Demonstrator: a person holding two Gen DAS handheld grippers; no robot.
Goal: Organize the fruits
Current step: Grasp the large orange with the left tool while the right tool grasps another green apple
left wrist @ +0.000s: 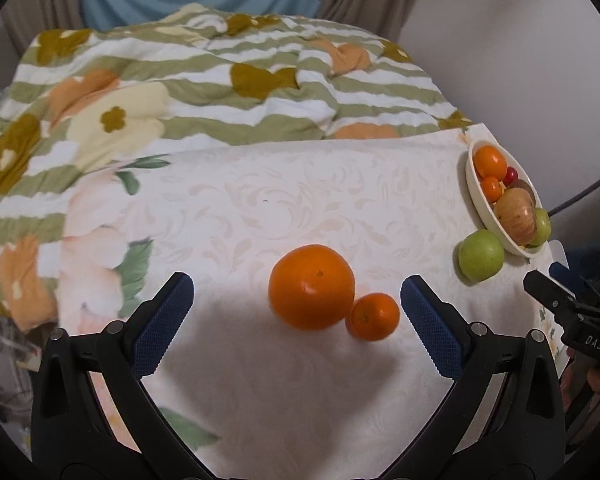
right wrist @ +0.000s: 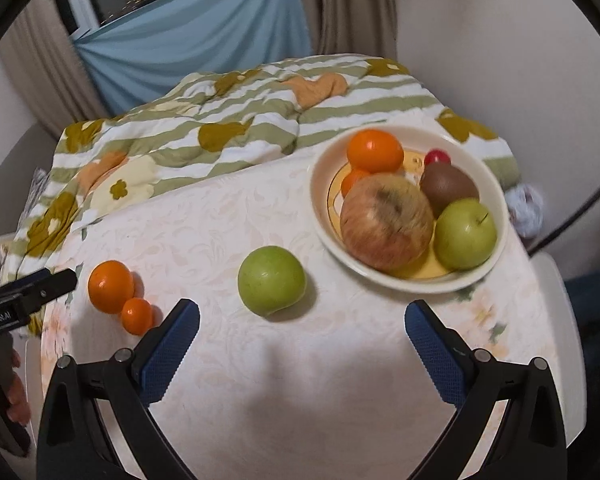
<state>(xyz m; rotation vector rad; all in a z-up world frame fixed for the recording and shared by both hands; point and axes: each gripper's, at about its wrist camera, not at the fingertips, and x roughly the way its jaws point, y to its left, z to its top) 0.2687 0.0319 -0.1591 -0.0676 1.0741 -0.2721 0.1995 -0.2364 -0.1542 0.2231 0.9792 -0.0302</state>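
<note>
Reading what little print there is: the right gripper's body shows "DAS" at the 3 o'clock edge of my left wrist view, and lettering on the left gripper's body at 9 o'clock in the right wrist view is too blurred to make out. Only the right view looks down into the bowl: a big orange, a red-streaked apple, a kiwi, a green apple and a small red fruit. My left gripper stands wide open and empty above the worktop, with a large orange and a small orange touching each other between its fingers. My right gripper is also spread wide, holding nothing, a loose green apple lying at 12 o'clock just ahead of it.
</note>
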